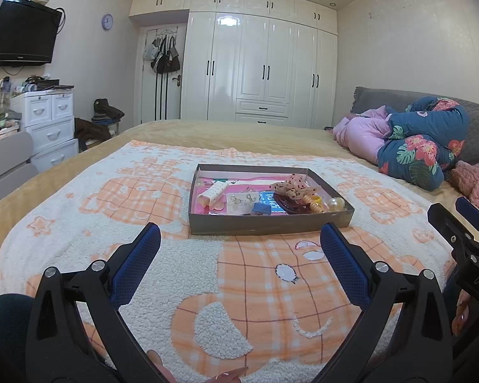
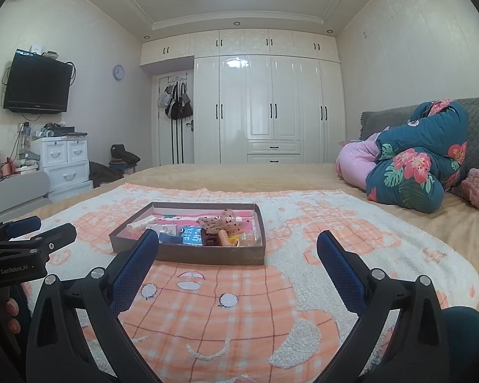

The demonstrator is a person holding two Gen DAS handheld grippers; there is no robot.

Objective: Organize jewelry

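A shallow brown cardboard tray [image 1: 265,225] sits on an orange-and-white blanket [image 1: 207,287] on the bed. It holds a white tube [image 1: 213,190], an earring card [image 1: 242,199], a small blue box [image 1: 260,209], a dotted bow [image 1: 293,187], dark and orange hair clips [image 1: 303,206] and a pearl ball [image 1: 336,203]. My left gripper [image 1: 239,245] is open and empty, just short of the tray's near wall. My right gripper [image 2: 238,249] is open and empty, with the tray [image 2: 207,257] ahead and left. Each gripper shows at the edge of the other's view.
A folded floral and pink quilt [image 1: 424,140] and a pink plush [image 1: 477,185] lie at the right by the grey headboard. White wardrobes [image 1: 265,70] fill the far wall. A white drawer unit [image 1: 48,121] and a wall TV [image 1: 20,32] stand left.
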